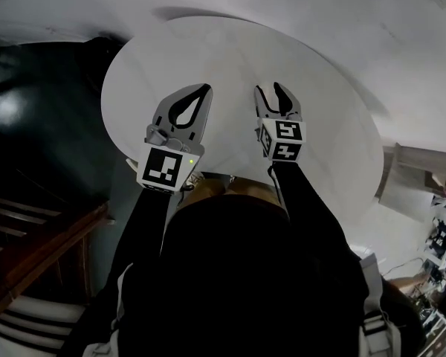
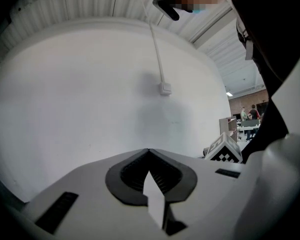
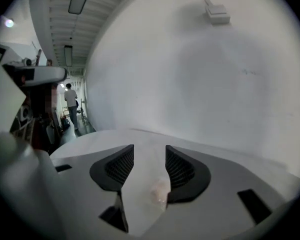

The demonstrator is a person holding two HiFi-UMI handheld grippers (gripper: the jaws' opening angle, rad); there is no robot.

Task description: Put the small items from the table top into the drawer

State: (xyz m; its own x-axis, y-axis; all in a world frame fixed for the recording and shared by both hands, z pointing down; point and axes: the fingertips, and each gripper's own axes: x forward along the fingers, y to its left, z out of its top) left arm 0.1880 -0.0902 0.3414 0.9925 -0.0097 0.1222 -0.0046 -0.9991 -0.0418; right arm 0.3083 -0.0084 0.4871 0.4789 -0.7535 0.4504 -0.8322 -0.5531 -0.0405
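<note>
While the person holds both grippers over the round white table point(image 1: 230, 50), the left gripper point(image 1: 205, 89) has its jaws pressed together at the tips, with nothing in them. The right gripper point(image 1: 270, 89) has its jaws spread wide apart, and the table top shows between them. A small pink blur point(image 3: 160, 191) sits low between those jaws; I cannot tell what it is. A brown strip point(image 1: 230, 190) peeks out at the table's near edge, just behind the grippers. Whether it is the drawer, I cannot tell.
</note>
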